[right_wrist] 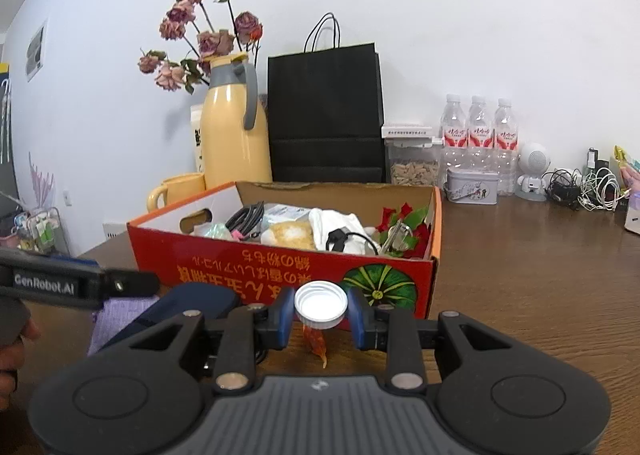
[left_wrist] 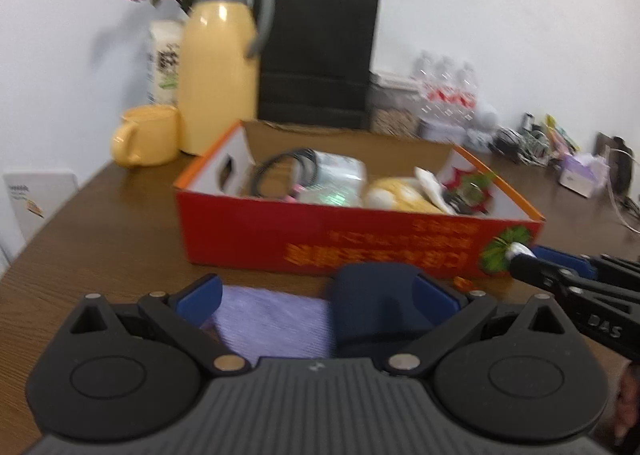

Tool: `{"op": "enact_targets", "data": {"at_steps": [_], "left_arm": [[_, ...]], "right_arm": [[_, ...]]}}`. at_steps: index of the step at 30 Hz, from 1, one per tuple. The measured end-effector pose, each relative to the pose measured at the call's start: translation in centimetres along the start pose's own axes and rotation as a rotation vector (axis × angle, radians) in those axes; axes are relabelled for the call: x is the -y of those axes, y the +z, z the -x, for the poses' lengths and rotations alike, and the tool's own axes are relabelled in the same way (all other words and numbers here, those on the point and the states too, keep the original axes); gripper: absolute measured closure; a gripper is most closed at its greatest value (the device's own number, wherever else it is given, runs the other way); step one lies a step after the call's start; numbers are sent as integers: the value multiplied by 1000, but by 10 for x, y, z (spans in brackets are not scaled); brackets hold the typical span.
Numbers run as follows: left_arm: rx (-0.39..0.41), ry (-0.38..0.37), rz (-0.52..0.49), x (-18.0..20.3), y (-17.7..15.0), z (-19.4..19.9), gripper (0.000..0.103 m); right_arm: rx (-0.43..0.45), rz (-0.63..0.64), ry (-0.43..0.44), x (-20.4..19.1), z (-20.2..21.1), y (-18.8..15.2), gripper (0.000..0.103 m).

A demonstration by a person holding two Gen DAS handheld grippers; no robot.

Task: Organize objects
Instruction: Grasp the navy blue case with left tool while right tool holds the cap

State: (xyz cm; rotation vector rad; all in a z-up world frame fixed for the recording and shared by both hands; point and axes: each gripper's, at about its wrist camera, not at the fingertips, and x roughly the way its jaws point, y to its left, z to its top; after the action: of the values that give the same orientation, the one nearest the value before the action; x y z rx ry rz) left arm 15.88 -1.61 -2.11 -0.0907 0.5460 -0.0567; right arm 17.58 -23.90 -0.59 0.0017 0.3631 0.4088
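The right claw [right_wrist: 321,315] pinches a white bottle cap [right_wrist: 321,305], rim up, just short of the red cardboard box's [right_wrist: 280,275] near wall; the box lies straight ahead and slightly higher. The left claw [left_wrist: 316,305] stands spread wide around a dark blue case [left_wrist: 372,307] on the lilac cloth [left_wrist: 272,323], apparently not clamping it.

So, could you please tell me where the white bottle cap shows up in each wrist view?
Left wrist view: the white cap sits at the right edge, at the tip of the right gripper, against the box's corner.
Right wrist view: the cap is low centre, clamped between the blue pads.
Shared landmark: the red cardboard box.
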Motion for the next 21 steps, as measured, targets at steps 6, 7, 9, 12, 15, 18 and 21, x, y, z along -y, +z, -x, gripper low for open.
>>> {"op": "enact_targets", "data": {"at_steps": [6, 7, 9, 12, 15, 18, 21], "left_arm": [[-108, -12, -8, 15, 2, -13, 0], [-125, -3, -9, 17, 2, -15, 0], [-146, -1, -10, 20, 0, -19, 0], [-168, 4, -19, 25, -3, -25, 0], [-186, 15, -39, 31, -6, -28, 0], [-192, 19, -50, 36, -8, -30, 0], [-197, 10, -42, 36, -9, -30, 0]], "right_arm": [[29, -22, -25, 5, 4, 0, 76], [34, -25, -26, 6, 5, 0, 76], [41, -28, -24, 7, 6, -1, 76], [47, -26, -18, 7, 7, -1, 76], [55, -21, -16, 6, 8, -1, 76], [58, -20, -14, 6, 9, -1, 76], [58, -18, -12, 5, 9, -1, 76]]}}
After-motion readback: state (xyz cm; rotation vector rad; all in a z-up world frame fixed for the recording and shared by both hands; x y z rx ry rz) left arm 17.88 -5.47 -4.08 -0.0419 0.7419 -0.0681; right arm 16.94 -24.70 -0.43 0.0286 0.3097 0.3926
